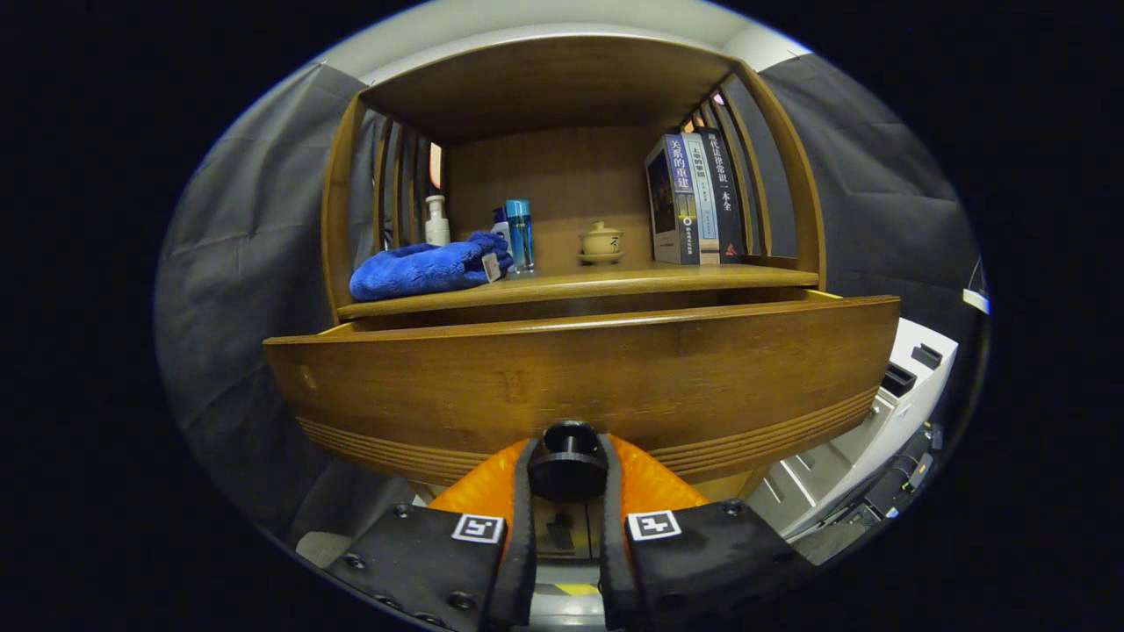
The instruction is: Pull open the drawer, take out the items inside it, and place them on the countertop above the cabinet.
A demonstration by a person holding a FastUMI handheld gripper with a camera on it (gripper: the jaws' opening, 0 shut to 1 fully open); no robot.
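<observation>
Two fingers: the gripper [567,474] is closing both fingers on the black round knob [567,459] of the drawer, one finger pressing at each side of the knob.
Drawer: the wooden drawer front [580,377] is standing out from the cabinet, a little pulled open; a dark gap is showing between its top edge and the shelf above.
Inside of drawer: it is hiding behind the drawer front, so I cannot tell what is lying in it.
Countertop: the wooden countertop [615,281] is sitting just above the drawer, beyond the fingers, under a wooden roof with slatted sides.
Blue cloth: a crumpled blue cloth [426,268] is lying on the countertop at its left end.
Bottles: a white pump bottle [436,221] is standing behind the cloth, and a blue bottle [520,233] is standing just beside the cloth's right end.
Lidded cup: a small beige lidded cup [601,241] is resting on a saucer near the middle of the countertop.
Books: three books [694,197] are standing upright at the right end, touching each other.
White unit: a white unit [878,421] is showing to the right of the drawer, lower down.
</observation>
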